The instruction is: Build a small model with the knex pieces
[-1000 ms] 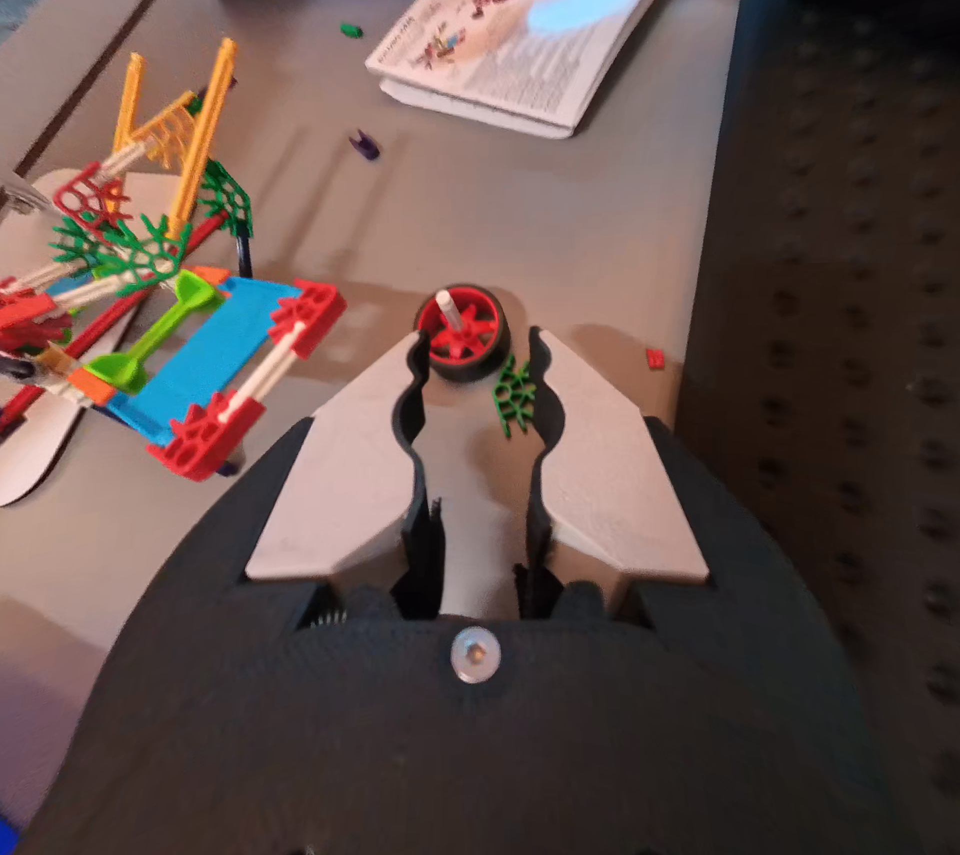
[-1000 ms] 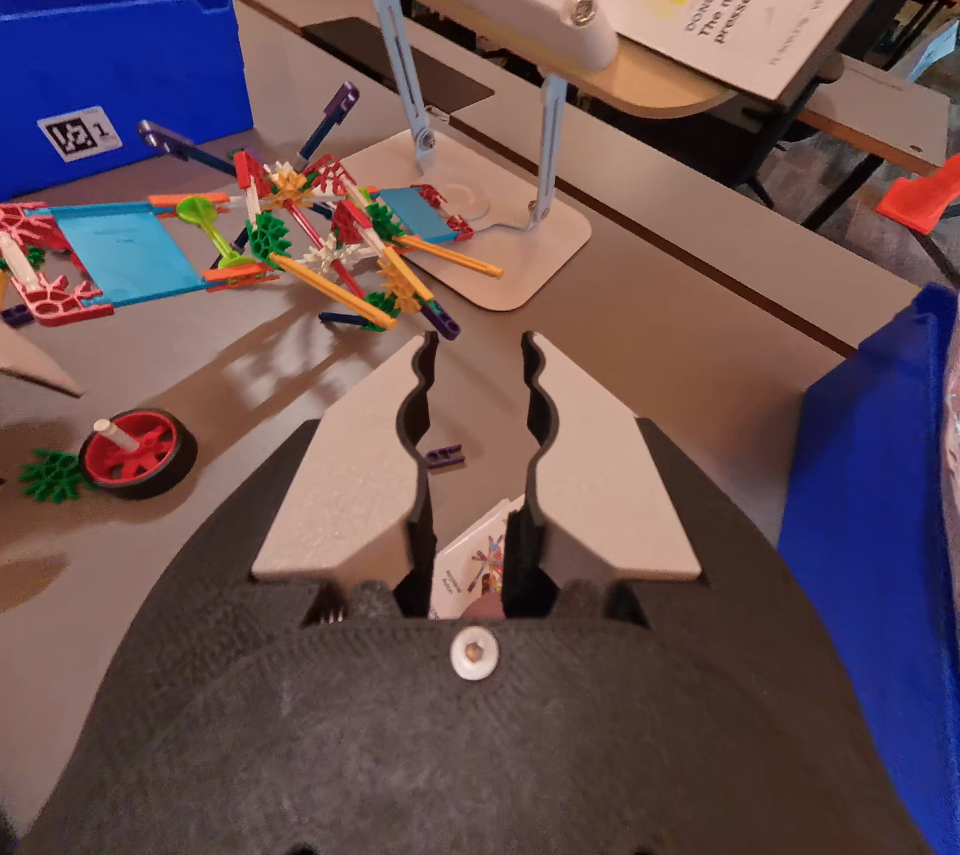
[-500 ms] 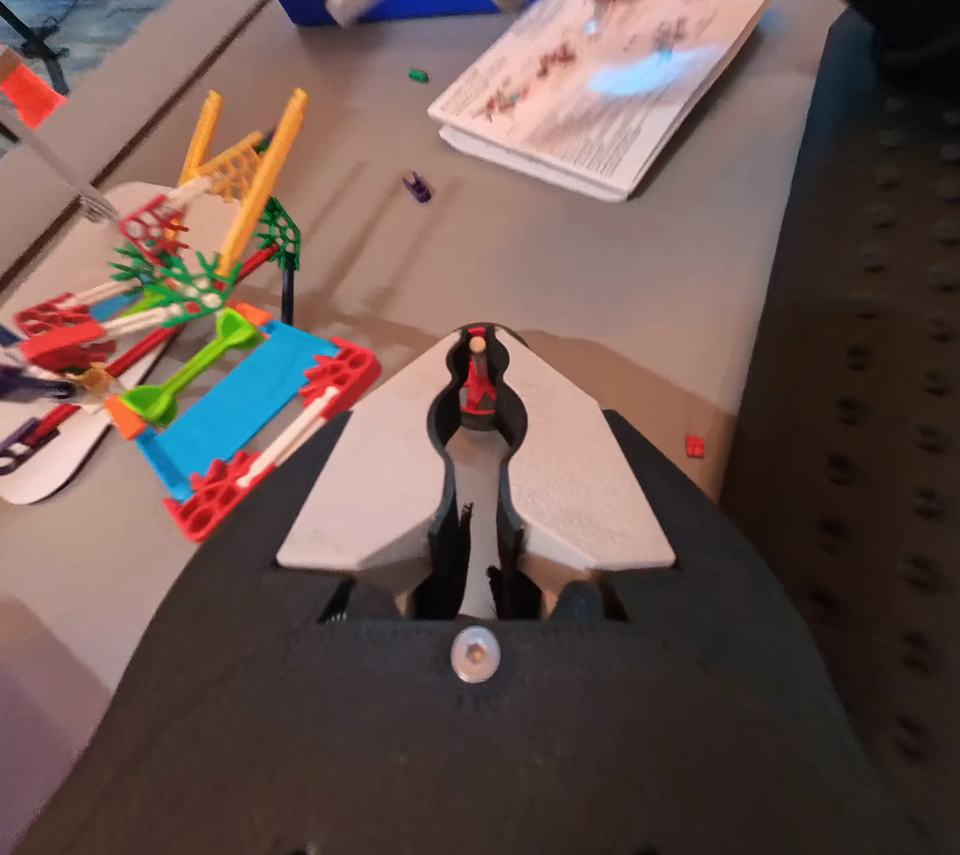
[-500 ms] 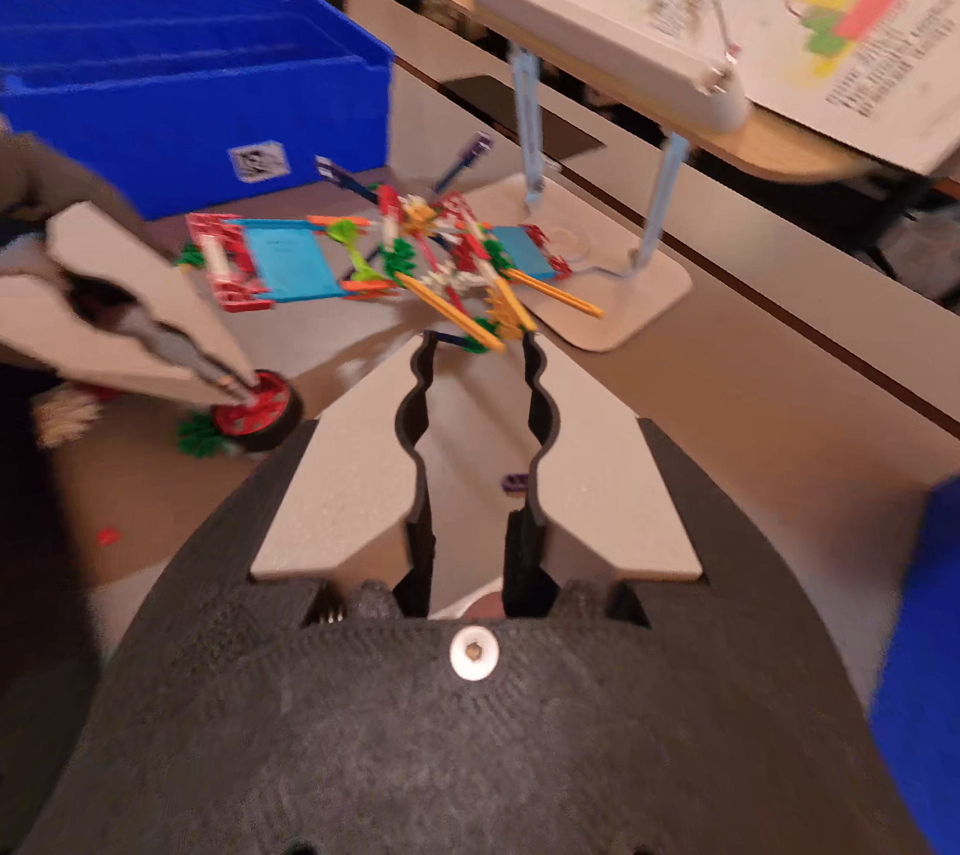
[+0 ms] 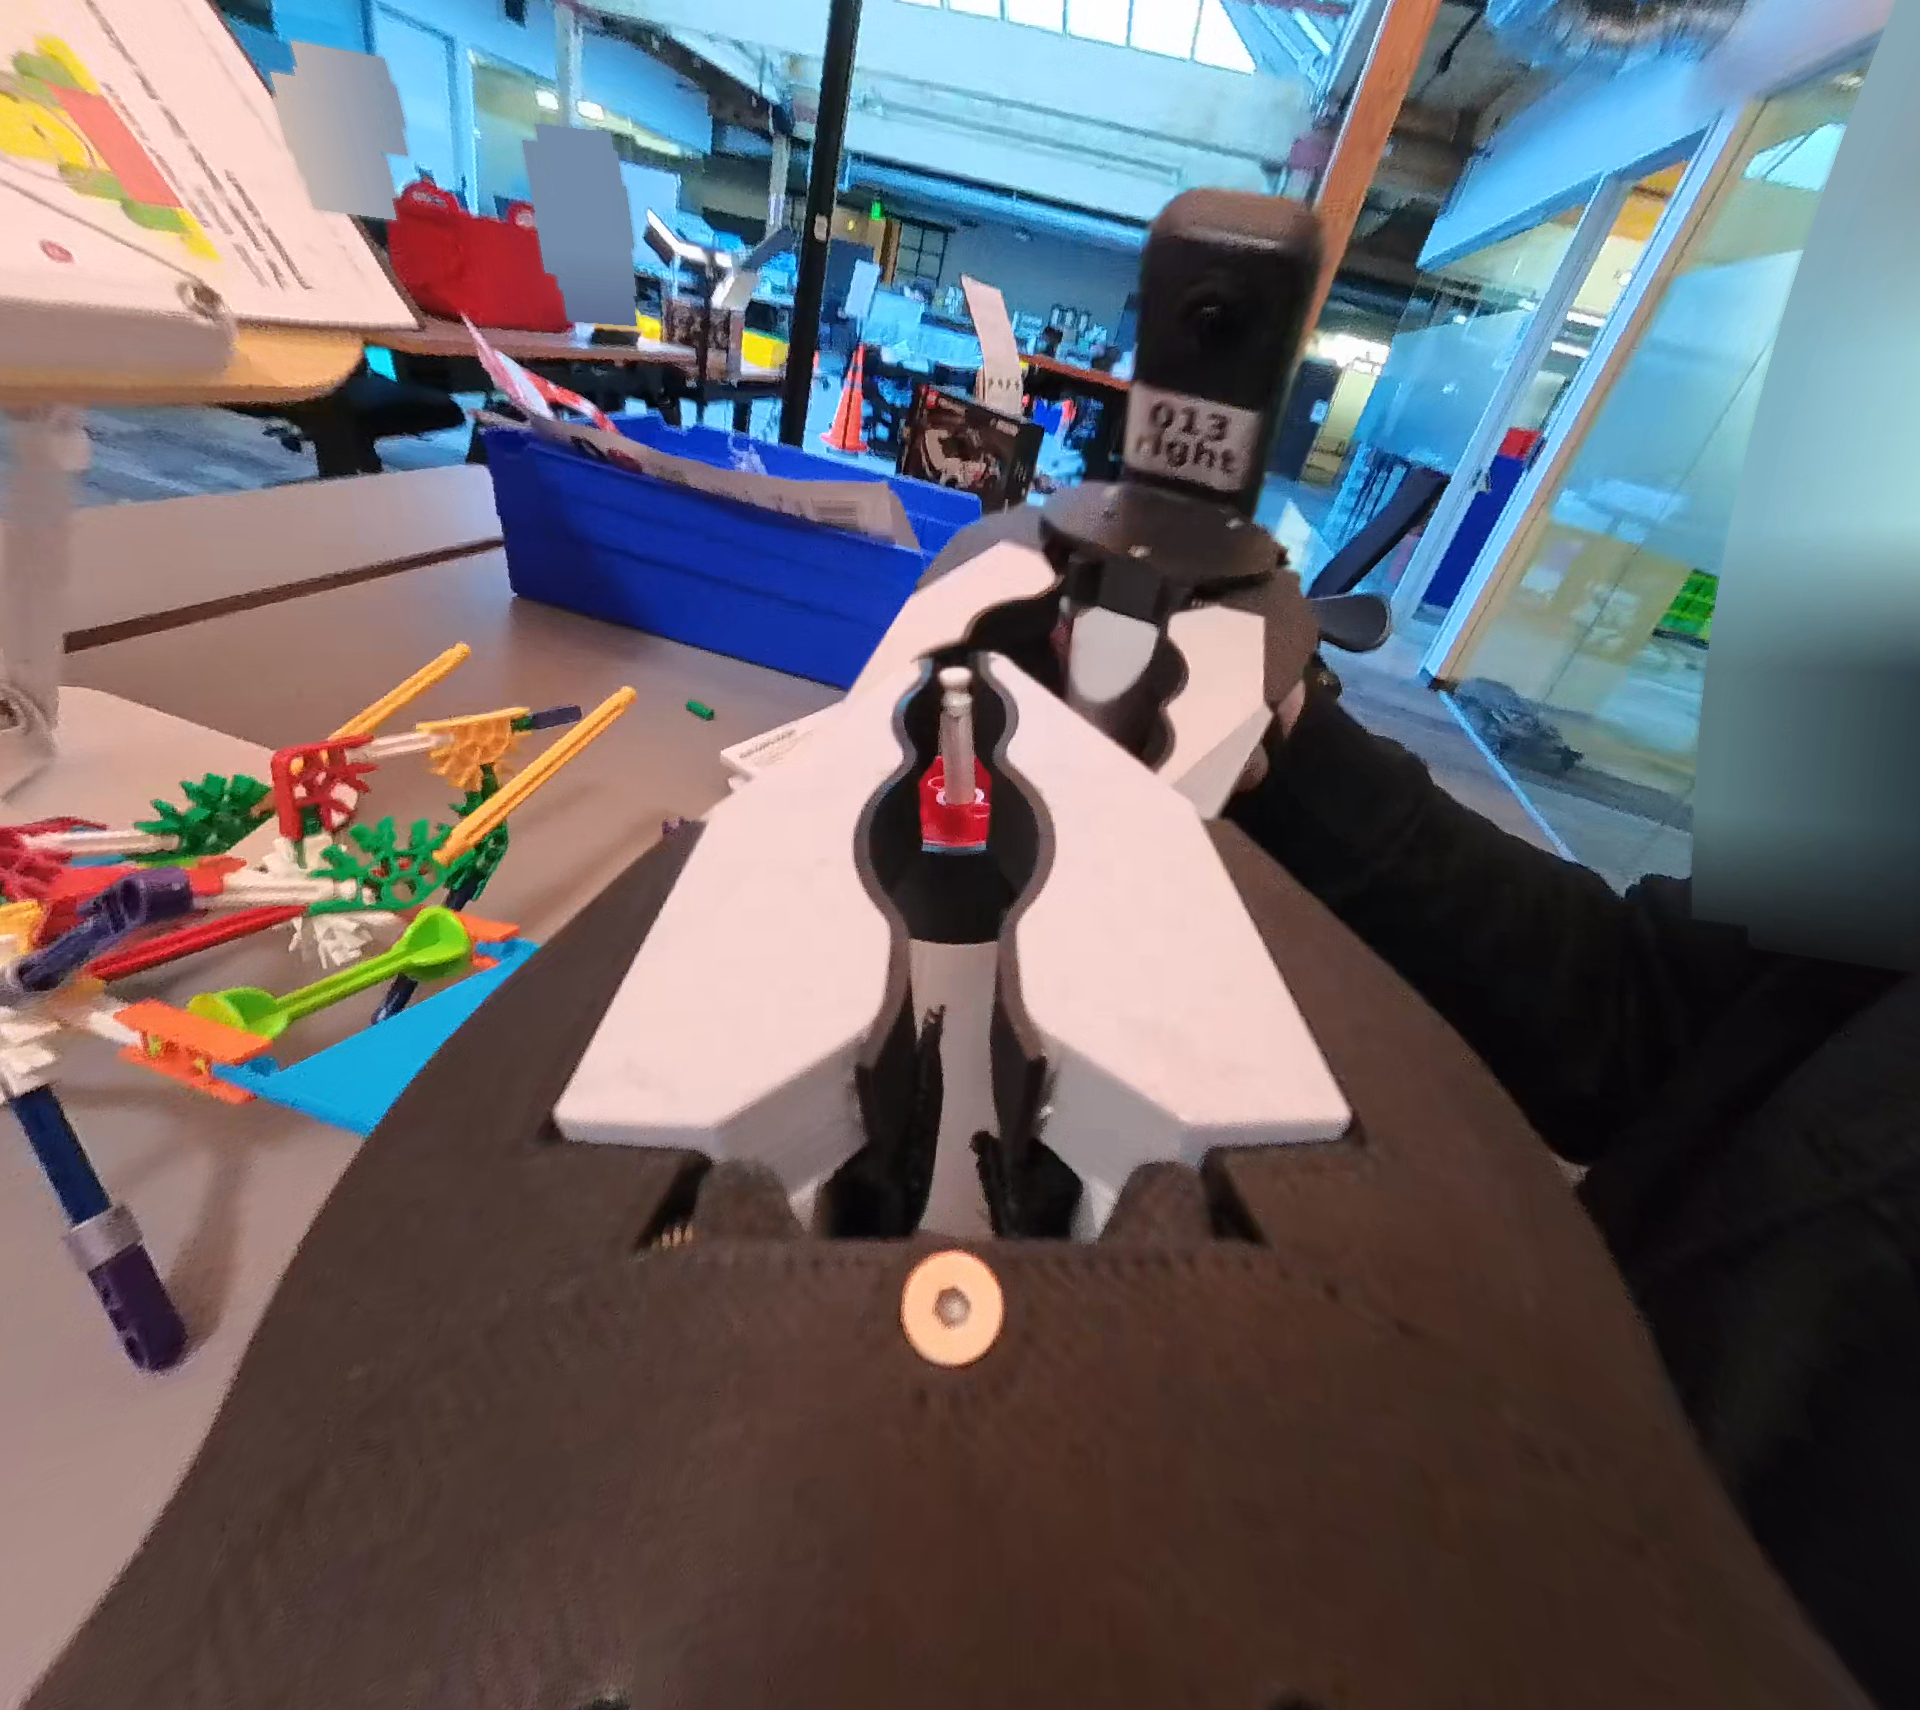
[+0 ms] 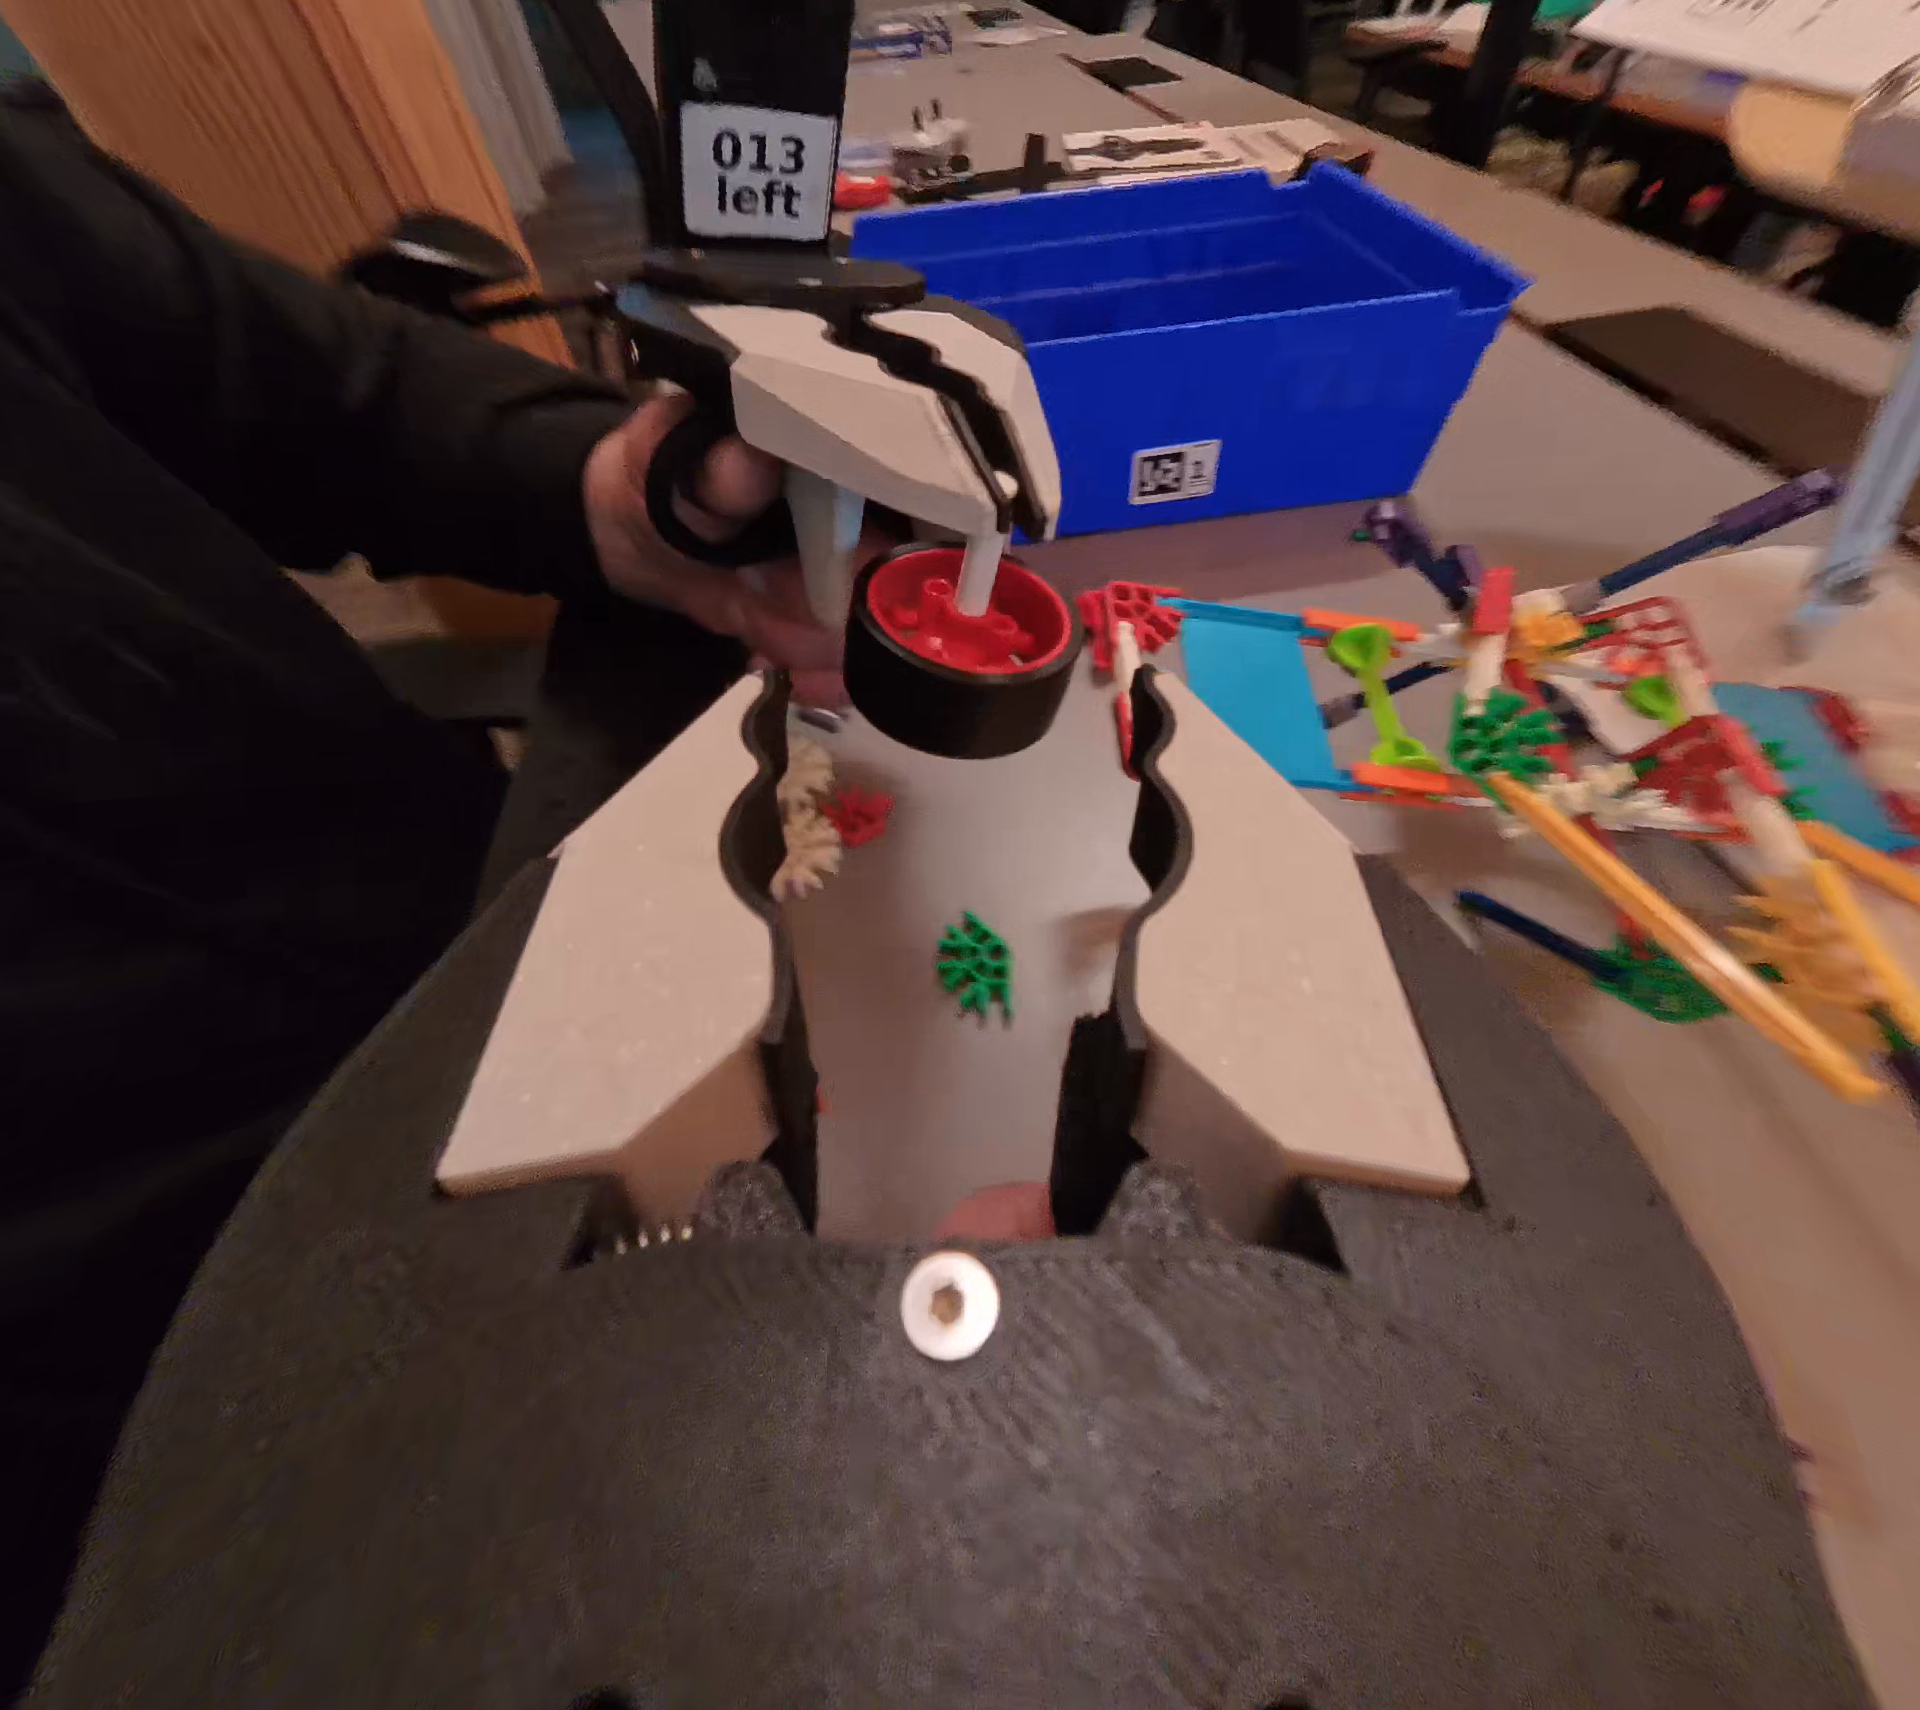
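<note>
Between the closed fingertips of the left gripper (image 6: 997, 507) a white rod (image 6: 979, 577) is pinched, and on that rod hangs a wheel (image 6: 961, 668) with a red hub and a black tyre, lifted clear of the grey table (image 6: 1621, 434). From the left wrist view the same rod (image 5: 957, 741) stands upright in the rounded gap between the two fingers, its red hub just below the tips. The wheel hangs directly ahead of the right gripper (image 6: 951, 689), just beyond its fingertips and not touching them; that gripper's fingers are spread wide with nothing between them.

Below, seen through the right gripper's gap, a green connector (image 6: 975, 964) lies flat on the table, with a cream connector (image 6: 802, 824) and a small red connector (image 6: 857, 813) near the left-hand finger. To the side sprawls a toy model (image 6: 1558, 756) of coloured rods, connectors and blue panels. Behind it sits a blue bin (image 6: 1226, 341) bearing a square printed tag. A second blue bin (image 5: 707, 554) with papers in it stands beyond the right gripper (image 5: 1049, 678) in the left wrist view.
</note>
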Demonstrator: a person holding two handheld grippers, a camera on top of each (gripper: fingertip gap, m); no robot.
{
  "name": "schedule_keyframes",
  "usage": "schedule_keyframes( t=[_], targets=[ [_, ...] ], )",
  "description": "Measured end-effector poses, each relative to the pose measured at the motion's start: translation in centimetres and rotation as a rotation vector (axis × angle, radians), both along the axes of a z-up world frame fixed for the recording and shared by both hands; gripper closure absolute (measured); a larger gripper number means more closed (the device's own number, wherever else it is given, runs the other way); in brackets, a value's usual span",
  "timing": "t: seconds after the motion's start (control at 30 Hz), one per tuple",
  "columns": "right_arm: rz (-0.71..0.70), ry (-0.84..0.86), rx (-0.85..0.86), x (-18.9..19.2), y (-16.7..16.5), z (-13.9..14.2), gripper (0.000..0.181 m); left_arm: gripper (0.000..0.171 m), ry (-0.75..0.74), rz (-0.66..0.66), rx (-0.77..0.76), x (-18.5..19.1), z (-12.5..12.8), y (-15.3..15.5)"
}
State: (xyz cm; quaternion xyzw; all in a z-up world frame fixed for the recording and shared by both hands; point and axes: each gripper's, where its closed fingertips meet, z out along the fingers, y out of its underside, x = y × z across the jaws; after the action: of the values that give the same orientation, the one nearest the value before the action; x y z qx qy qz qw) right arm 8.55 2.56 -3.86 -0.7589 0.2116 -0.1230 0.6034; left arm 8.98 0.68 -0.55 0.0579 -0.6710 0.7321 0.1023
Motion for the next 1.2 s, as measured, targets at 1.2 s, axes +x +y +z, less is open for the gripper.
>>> schedule_keyframes(
  t=[1.2],
  targets=[
    [-0.219,-0.117,-0.221,3.2,-3.4,-1.2,0.136,0.12,-0.076,0.637,1.36,25.4,-14.9,26.0]
  ],
)
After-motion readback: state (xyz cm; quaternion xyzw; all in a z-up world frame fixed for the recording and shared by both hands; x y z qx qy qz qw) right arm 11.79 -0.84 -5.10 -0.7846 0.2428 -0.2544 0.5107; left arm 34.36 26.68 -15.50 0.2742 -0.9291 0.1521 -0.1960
